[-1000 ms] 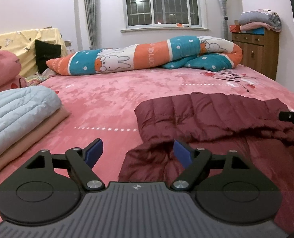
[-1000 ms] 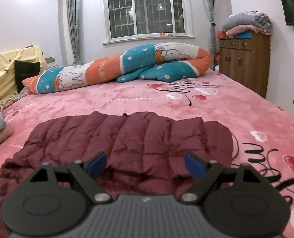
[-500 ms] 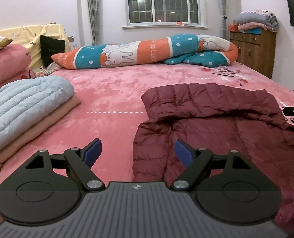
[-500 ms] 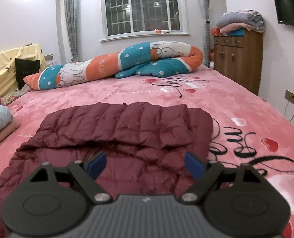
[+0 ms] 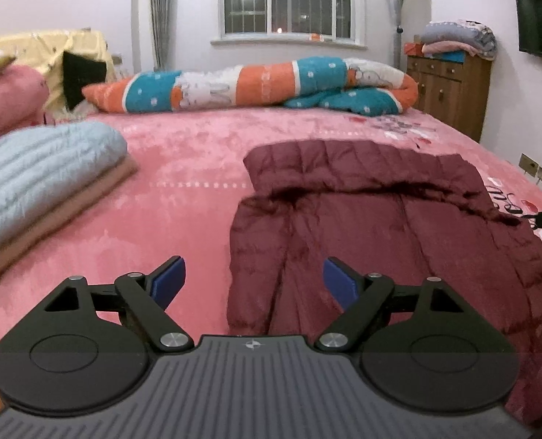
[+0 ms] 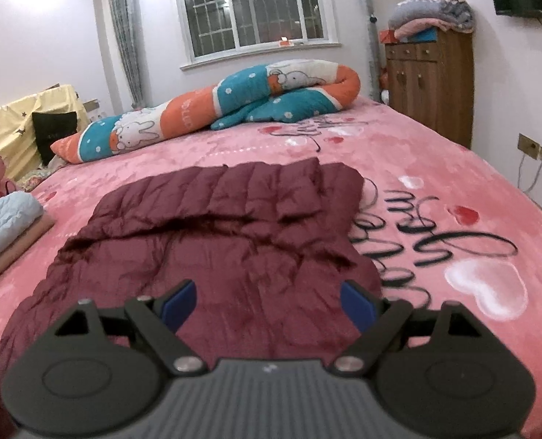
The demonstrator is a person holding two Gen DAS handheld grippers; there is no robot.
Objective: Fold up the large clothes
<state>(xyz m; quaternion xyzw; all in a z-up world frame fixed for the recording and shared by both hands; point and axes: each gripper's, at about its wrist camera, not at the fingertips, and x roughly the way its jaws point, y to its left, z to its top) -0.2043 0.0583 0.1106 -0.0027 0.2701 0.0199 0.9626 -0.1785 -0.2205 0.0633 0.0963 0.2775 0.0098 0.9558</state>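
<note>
Left wrist view shows the maroon down jacket flat on the pink bed, near the folded quilt stack. Left gripper and right gripper gape empty above its near hem; best pinch both corners evenly.

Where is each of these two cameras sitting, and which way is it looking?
Left wrist view: sits on the left gripper, looks up the bed at the maroon jacket's left edge; its open blue-padded fingers show.
Right wrist view: sits on the right gripper, looks over the jacket's right half; its open fingers show.
Shared: jacket, window, bunny-print quilt, wooden cabinet, folded stack.
</note>
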